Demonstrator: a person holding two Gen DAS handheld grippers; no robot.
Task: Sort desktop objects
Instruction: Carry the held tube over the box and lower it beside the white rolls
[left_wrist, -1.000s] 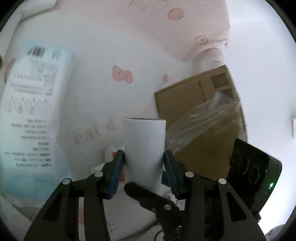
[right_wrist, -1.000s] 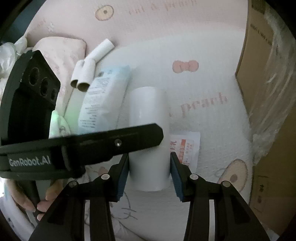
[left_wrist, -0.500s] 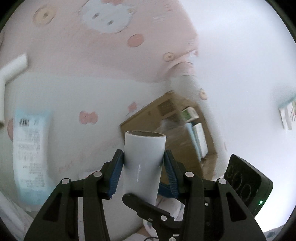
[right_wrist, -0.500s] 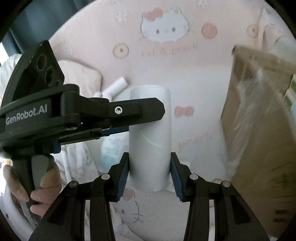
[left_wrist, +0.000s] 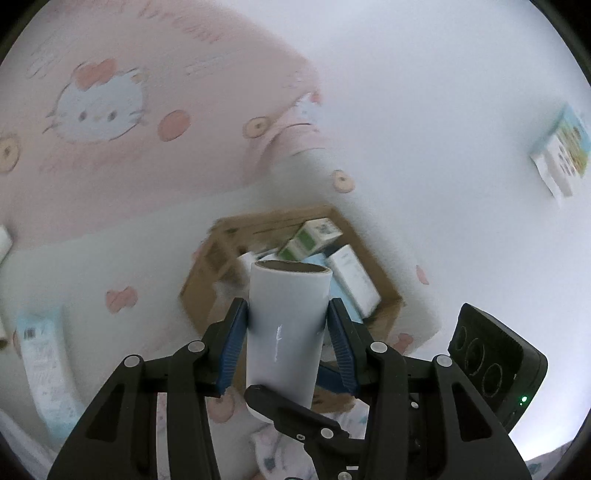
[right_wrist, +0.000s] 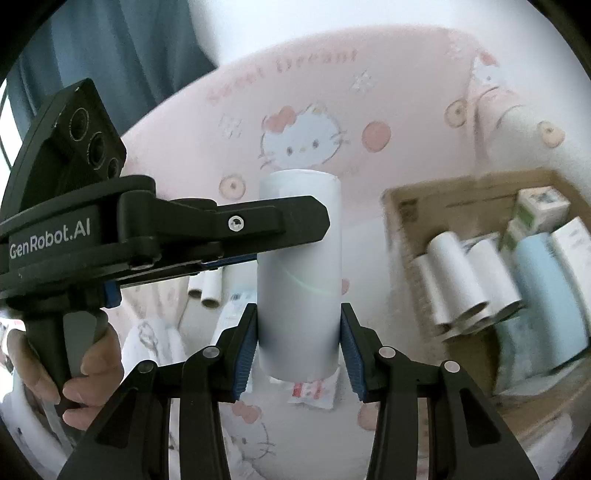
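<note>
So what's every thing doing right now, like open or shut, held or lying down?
Left hand-held gripper: shut on the roll.
Right hand-held gripper: shut on the roll too.
Roll: held upright, off the bed.
Box: open, part full.
Rolls in box: lying side by side.
Packet: lying flat on the bed.

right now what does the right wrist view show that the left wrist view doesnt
Only the right wrist view shows the person's hand on the left tongs' handle, the dark curtain, and white tubes lying in the cardboard box. Only the left wrist view shows the tube's brown open end and a packet on the wall. Both share the white tube, gripped by the left tongs and right tongs, and the box.
</note>
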